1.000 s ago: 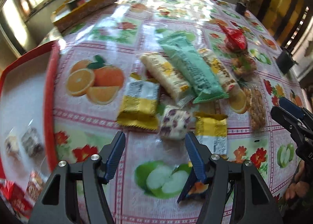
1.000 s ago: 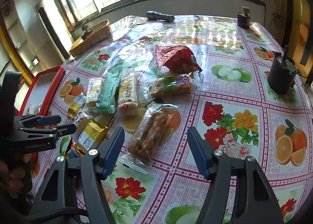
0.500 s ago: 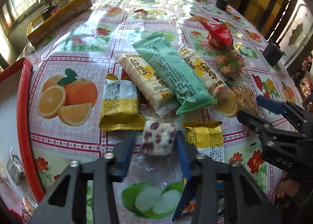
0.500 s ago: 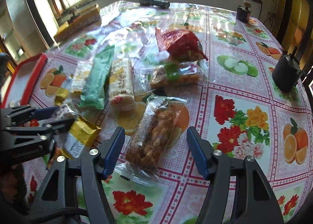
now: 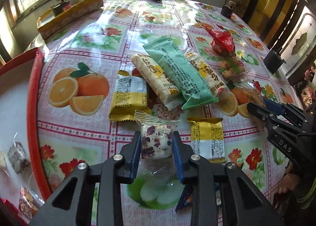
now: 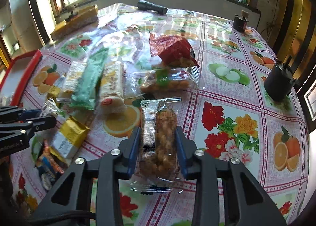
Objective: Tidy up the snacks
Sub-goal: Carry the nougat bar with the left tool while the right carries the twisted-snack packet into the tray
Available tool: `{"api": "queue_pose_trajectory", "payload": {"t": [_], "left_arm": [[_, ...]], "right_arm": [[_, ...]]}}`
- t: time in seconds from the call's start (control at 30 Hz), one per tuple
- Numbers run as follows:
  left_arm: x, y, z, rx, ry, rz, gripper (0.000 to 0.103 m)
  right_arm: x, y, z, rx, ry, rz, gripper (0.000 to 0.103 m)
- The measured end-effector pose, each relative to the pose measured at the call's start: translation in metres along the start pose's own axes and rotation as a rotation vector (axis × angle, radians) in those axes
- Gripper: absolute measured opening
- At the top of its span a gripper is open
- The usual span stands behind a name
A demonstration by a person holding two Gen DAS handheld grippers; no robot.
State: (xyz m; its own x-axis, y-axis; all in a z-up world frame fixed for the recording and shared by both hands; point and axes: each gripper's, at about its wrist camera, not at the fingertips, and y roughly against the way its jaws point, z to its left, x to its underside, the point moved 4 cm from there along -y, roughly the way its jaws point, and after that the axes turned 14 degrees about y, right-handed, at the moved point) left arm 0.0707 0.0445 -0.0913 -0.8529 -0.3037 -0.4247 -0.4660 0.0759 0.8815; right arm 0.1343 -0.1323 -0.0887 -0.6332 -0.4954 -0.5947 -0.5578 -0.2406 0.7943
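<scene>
Snacks lie in a loose pile on the flowered tablecloth (image 5: 88, 119), and you have one between each pair of jaws. Your left gripper (image 5: 157, 145) is closing on the white nougat square (image 5: 157, 143) speckled with dark fruit; its blue pads touch both sides of the block, so count it as clamped. Your right gripper (image 6: 158, 143) is closing on the long clear pack of brown crunchy pieces (image 6: 160, 143), pads against its two long edges.

The red tray (image 5: 33, 107), with a few wrapped pieces already in it, sits at the left, just beside the nougat. That looks like where these should go.

Watch the nougat's wrapper. Its clear film spreads out under your left jaws, and its crimped top edge lies against the yellow packet (image 5: 129, 95). If you lift fast, the film may drag that packet along.

The long pack is the bigger risk. You hold it near its lower end, so most of its length hangs beyond the pads. It may droop or swing as you raise it, and could slip out through the smooth film. Squeeze harder and you may crush the pieces inside.

Your two grippers are near each other. Carrying the right one towards the tray means crossing over the left, so move one at a time.
</scene>
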Motion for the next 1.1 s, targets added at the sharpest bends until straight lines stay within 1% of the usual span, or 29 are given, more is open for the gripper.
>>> {"api": "queue_pose_trajectory", "payload": {"t": [0.13,0.27,0.47,0.67,0.93,1.1], "left_arm": [[0.0,0.017,0.007,0.015,0.028,-0.028,0.03],[0.0,0.036,0.024,0.013,0.069,-0.063,0.03],[-0.001,0.064,0.048,-0.001,0.13,-0.122,0.03],[-0.002,0.083,0.065,-0.027,0.16,-0.168,0.03],[-0.003,0.096,0.089,-0.067,0.189,-0.194,0.03],[-0.007,0.104,0.112,-0.097,0.22,-0.212,0.03]], "right_arm": [[-0.007,0.021,0.007,-0.042,-0.011,-0.053,0.036],[-0.019,0.04,0.022,-0.115,-0.009,-0.11,0.036],[-0.032,0.055,0.052,-0.174,0.028,-0.154,0.036],[-0.041,0.06,0.073,-0.224,0.057,-0.174,0.036],[-0.057,0.058,0.1,-0.284,0.096,-0.191,0.036],[-0.075,0.052,0.128,-0.348,0.129,-0.204,0.036]]}}
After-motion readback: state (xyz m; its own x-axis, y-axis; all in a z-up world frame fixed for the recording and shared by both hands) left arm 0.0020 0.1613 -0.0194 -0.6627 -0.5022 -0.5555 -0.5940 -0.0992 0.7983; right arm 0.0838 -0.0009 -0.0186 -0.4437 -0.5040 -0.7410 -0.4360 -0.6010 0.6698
